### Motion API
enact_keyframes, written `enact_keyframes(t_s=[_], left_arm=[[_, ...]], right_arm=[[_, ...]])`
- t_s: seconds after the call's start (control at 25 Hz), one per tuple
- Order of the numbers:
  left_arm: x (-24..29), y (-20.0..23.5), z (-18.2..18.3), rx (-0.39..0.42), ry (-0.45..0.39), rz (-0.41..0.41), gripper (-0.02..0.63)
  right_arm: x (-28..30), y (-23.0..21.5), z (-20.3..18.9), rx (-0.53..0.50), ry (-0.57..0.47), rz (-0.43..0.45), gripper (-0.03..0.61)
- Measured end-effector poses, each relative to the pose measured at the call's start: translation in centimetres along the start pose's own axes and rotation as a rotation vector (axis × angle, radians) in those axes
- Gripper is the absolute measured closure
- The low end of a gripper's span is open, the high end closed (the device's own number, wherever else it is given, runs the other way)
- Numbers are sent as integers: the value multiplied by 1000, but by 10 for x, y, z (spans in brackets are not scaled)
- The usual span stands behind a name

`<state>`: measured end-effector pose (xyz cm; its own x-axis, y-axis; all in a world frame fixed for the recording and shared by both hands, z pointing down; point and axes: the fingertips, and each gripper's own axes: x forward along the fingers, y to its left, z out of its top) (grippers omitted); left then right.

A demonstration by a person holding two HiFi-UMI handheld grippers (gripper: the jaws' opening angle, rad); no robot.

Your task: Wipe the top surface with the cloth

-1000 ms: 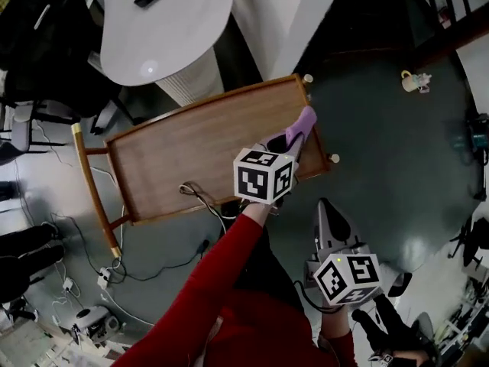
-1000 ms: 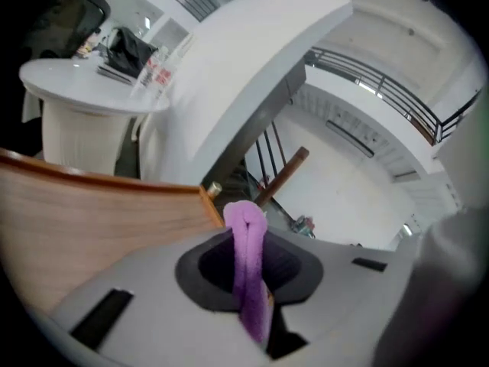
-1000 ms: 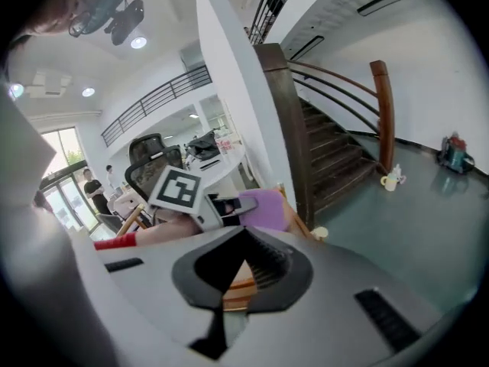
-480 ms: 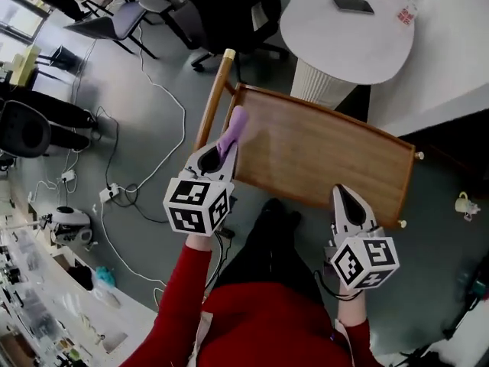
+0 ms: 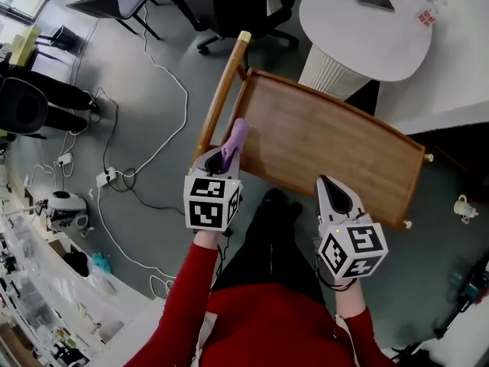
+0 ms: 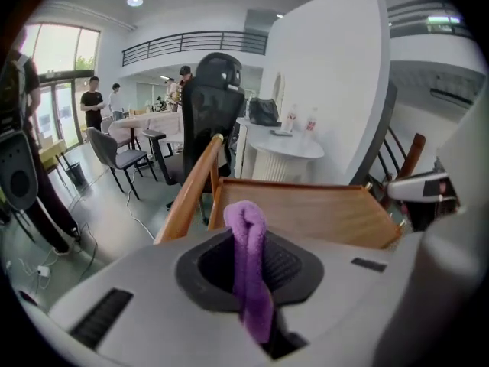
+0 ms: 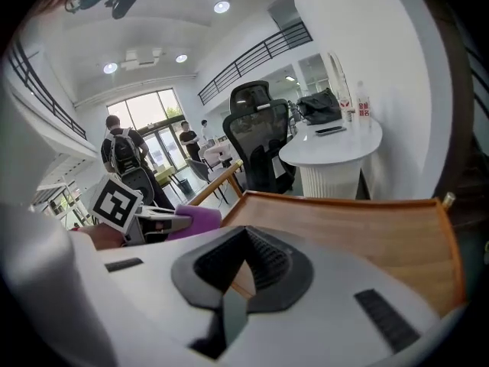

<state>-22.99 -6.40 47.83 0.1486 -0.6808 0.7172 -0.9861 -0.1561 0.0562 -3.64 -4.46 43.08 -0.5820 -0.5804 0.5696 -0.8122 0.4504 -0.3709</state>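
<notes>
The wooden top point(image 5: 328, 140) is a rimmed tray surface with a wooden handle bar point(image 5: 221, 98) at its left end. My left gripper point(image 5: 228, 153) is at that left end by the near rim, shut on a folded purple cloth point(image 5: 238, 134) that sticks out past its tips over the wood. In the left gripper view the cloth point(image 6: 248, 258) runs up between the shut jaws, with the top point(image 6: 321, 212) beyond. My right gripper point(image 5: 327, 183) is at the near rim further right, shut with nothing in it. From there I see the top point(image 7: 359, 228) and the cloth point(image 7: 195, 222).
A white round table point(image 5: 367, 29) with a phone point(image 5: 374, 0) stands behind the top. A black office chair point(image 5: 244, 6) is behind the handle end. Cables point(image 5: 153, 67) trail over the grey floor at left. People stand far off point(image 6: 93, 102).
The left gripper has carried the cloth from the top's knobbed end across to the handle end. My head view has swung round. The right gripper stays at the near rim.
</notes>
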Motion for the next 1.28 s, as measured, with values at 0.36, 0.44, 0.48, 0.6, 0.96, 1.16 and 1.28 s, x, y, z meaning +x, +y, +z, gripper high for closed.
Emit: enact_keyframes(t_s=[0.36, 0.44, 0.48, 0.6, 0.96, 1.16, 1.28], left_arm=[[73, -105, -79, 37, 264, -316, 565], [76, -163, -89, 79, 299, -448, 565], [76, -196, -92, 122, 311, -517, 565], [66, -300, -100, 284, 335, -724, 565], [48, -476, -114, 429, 383, -1003, 565], [36, -483, -110, 345, 390, -1068, 565], [16, -475, -75, 175, 339, -1189, 565]], right_arm=[[-49, -60, -62, 227, -15, -233, 575], [-79, -76, -80, 310, -41, -328, 575], [-96, -83, -88, 352, -58, -382, 575], [-147, -101, -109, 453, -110, -538, 575], [-234, -117, -156, 645, -209, -773, 575], [-251, -116, -161, 667, -236, -790, 575], [-244, -121, -146, 630, -246, -743, 575]])
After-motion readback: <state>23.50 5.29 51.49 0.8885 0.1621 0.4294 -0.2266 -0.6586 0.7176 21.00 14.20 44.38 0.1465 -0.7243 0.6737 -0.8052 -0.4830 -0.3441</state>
